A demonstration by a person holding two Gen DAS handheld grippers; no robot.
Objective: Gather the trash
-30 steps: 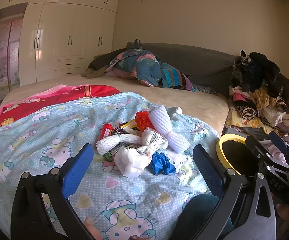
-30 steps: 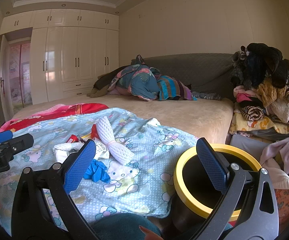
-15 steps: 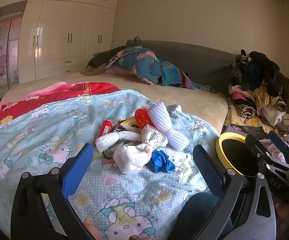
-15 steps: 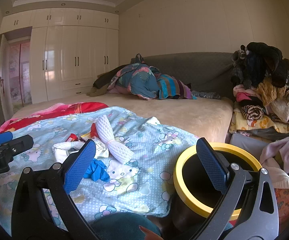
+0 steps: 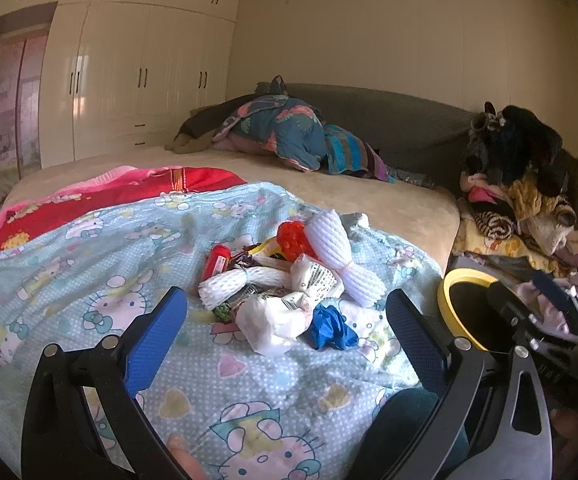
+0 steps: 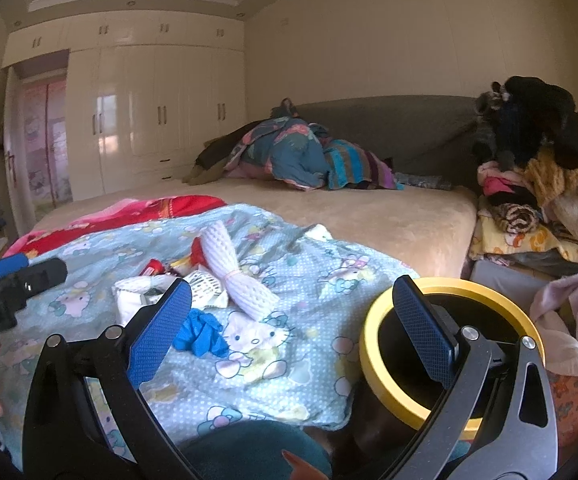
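Both claws are wide open and hold nothing. The left claw [image 5: 285, 340] hangs over a pile of trash [image 5: 285, 284] on the Hello Kitty blanket [image 5: 89, 272]. The right claw [image 6: 289, 320] is by the yellow-rimmed bin [image 6: 373, 344] beside the bed [image 6: 369, 216].

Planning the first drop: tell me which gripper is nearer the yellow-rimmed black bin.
Right. The right gripper hangs beside the yellow-rimmed black bin; the left gripper faces the trash pile.
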